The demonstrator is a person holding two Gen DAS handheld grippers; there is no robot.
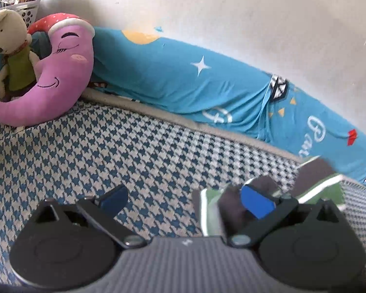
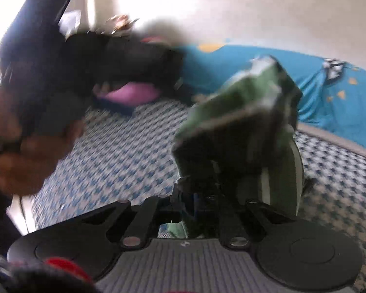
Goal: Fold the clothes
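The garment (image 2: 234, 127), green with white stripes and dark panels, is bunched and held up off the bed, not lying flat, so no neat fold shows anywhere. In the right wrist view the right gripper (image 2: 195, 210) has its jaws drawn close together on a wad of this cloth, which rises blurred from the fingers toward the upper right of the frame. In the left wrist view the left gripper (image 1: 185, 201) stands with its jaws wide apart and nothing between them; the same garment (image 1: 317, 180) shows behind and around its right fingertip at the lower right, but whether the cloth touches that finger I cannot tell. My judgement is that the garment is somewhere mid-handling — either being lifted to lay out or being carried after some folding — and the pictures do not settle which. The checked bed cover (image 1: 109, 146) offers broad bare room across the centre and left of the left view. Its far edge is bounded by a blue bolster (image 1: 170, 73) against the wall, running from upper centre to the right. A pink pillow (image 1: 68, 73) and a soft toy (image 1: 9, 48) fill the upper left corner. In the right view a person's hand (image 2: 24, 156), holding the other tool, crowds the left side — blurred.
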